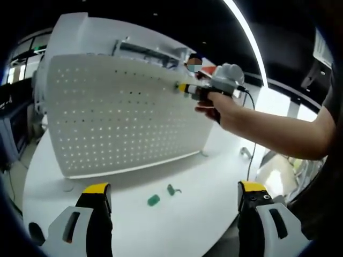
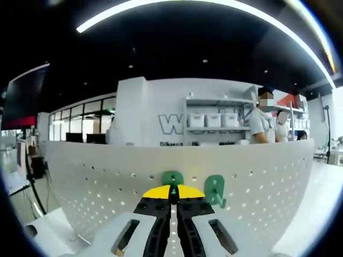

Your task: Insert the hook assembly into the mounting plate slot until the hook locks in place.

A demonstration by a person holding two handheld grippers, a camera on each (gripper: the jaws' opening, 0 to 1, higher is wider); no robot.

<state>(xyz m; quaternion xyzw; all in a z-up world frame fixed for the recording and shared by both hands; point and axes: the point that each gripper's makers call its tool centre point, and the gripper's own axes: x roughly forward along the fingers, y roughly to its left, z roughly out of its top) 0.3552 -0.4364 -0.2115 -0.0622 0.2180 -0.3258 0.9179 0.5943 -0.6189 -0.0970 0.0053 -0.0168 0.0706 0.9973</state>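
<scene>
In the left gripper view, the left gripper (image 1: 174, 201) hangs over the white bench (image 1: 203, 225) with its fingers (image 1: 96, 195) spread wide and nothing between them. Two green hooks (image 1: 163, 196) lie on the bench just in front of the upright white pegboard (image 1: 123, 115). The right gripper (image 1: 185, 87), held in a hand (image 1: 220, 107), presses against the board's upper right area.

In the right gripper view, the right gripper (image 2: 172, 199) has its fingers (image 2: 158, 194) clenched on a green hook (image 2: 172, 178) at the pegboard (image 2: 96, 176). A second green hook (image 2: 215, 190) hangs on the board just beside it.
</scene>
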